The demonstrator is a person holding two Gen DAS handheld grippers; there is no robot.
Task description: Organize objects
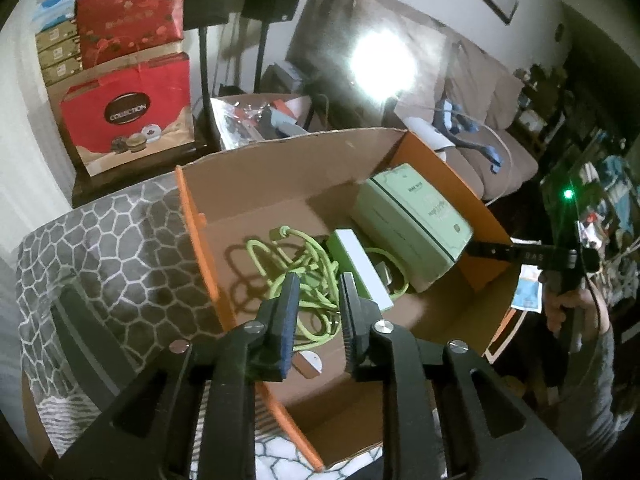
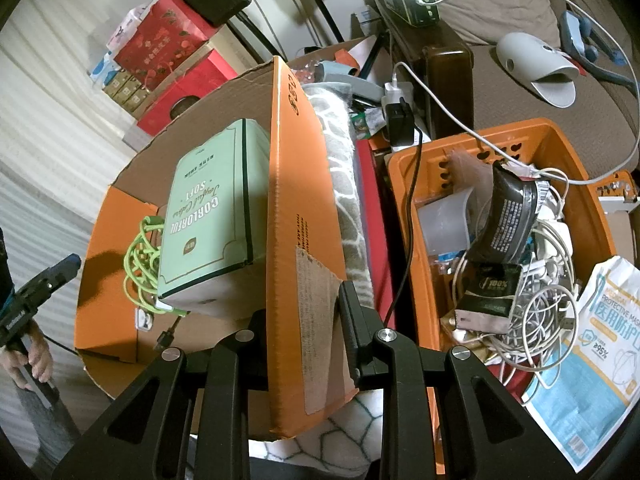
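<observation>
An open cardboard box [image 1: 280, 168] with orange outer sides holds a tangled green cable [image 1: 280, 256], a pale green carton [image 1: 416, 216] and a small white-topped green box [image 1: 360, 264]. My left gripper [image 1: 322, 304] hovers over the cable, its jaws a little apart with nothing pressed between the pads. My right gripper [image 2: 308, 320] is shut on the box's orange side wall [image 2: 296, 200]; its left finger is hidden behind the wall. From the left wrist view, the right gripper [image 1: 480, 249] pinches the box's right edge. The left gripper [image 2: 60, 268] shows at the far left of the right wrist view.
An orange plastic basket [image 2: 480, 136] to the right holds white cables [image 2: 540, 300] and black packets. A blue mask packet [image 2: 592, 344] lies beside it. A grey patterned blanket [image 1: 100, 248] lies under the box. Red gift bags [image 1: 132, 120] and a sofa [image 1: 480, 100] stand behind.
</observation>
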